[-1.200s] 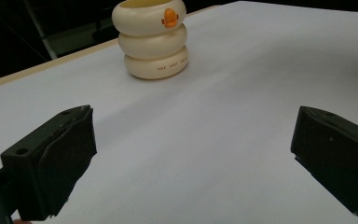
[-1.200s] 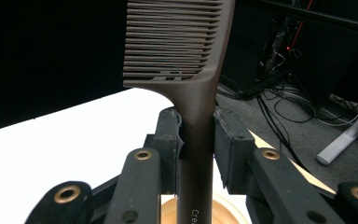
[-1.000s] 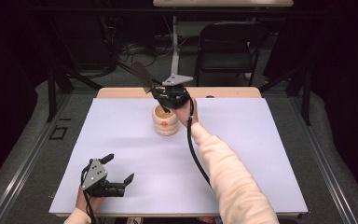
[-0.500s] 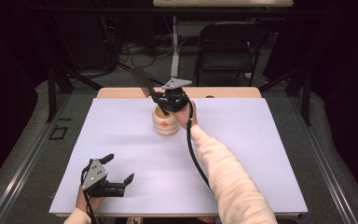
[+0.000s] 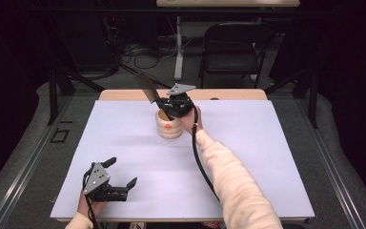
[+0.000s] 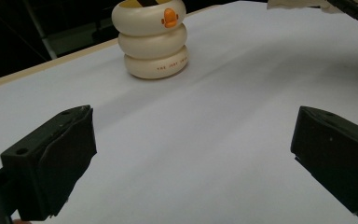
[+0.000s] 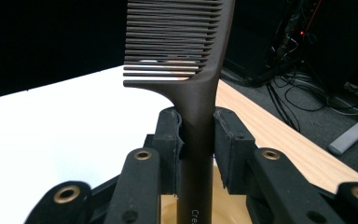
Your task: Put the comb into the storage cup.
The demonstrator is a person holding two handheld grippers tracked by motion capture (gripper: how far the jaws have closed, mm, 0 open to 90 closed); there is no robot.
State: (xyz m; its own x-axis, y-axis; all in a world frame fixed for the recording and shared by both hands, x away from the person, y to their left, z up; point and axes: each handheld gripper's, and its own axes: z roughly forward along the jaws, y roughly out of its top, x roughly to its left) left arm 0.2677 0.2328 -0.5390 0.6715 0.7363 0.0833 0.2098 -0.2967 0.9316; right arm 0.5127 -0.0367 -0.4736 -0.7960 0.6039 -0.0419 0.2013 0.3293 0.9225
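Nearest me, my left tongs (image 5: 122,183) rest at the near left of the white worktop (image 5: 267,157) with their jaws spread wide and nothing between them. Farther off, around the middle of the far edge, stands a cream ringed holder (image 5: 168,127) with an orange mark on its front. Right over it I have my right tongs (image 7: 197,147) clamped on the handle of a dark comb (image 7: 186,56), whose teeth angle up toward the far left.

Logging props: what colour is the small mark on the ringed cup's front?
Orange, on the cream ringed cup; left gripper view.
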